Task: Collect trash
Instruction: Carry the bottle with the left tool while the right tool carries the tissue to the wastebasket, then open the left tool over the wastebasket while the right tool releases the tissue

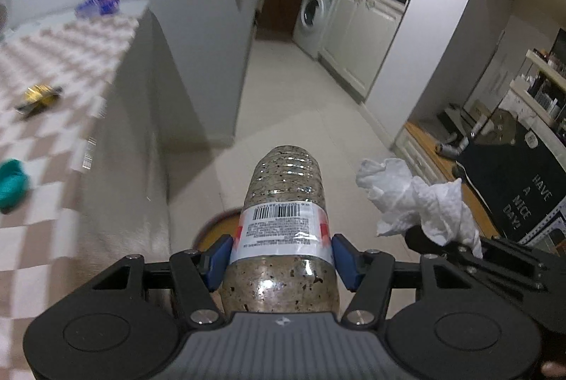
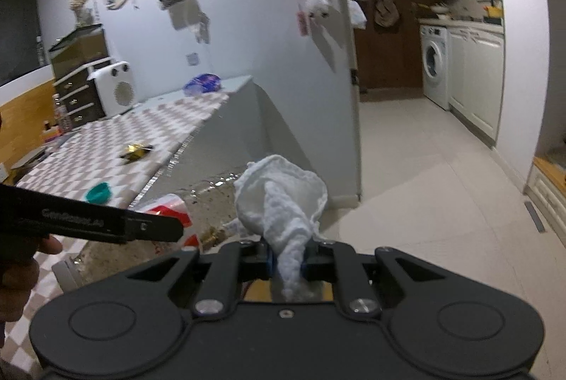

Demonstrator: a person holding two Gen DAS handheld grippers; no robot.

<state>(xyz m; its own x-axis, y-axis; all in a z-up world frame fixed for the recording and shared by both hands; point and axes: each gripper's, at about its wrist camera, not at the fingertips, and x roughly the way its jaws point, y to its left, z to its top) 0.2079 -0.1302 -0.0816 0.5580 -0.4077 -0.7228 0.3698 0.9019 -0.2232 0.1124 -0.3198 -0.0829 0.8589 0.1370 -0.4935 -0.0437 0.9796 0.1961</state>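
Bottle: clear ribbed plastic bottle with a white barcoded label (image 1: 283, 224), clamped across its label band between the blue pads of the left hand-held gripper (image 1: 281, 254); long axis runs straight forward along the fingers, far end toward the pale tiled floor (image 1: 300, 104).

Tissue: crumpled white paper towel (image 2: 283, 203), pinched at its twisted tail by the nearly closed right hand-held gripper (image 2: 286, 265), just right of the bottle and level with it.

Remaining litter: gold-and-black wrapper (image 1: 39, 97) and teal cup-shaped piece (image 1: 12, 183), both left of the grippers on the checkered tabletop (image 1: 70, 62); left hand nearer, both hands occupied.

Views: only the left wrist shows a round brownish rim (image 1: 219, 228) under the bottle, perhaps a bin; the right shows the bottle's red-marked side.
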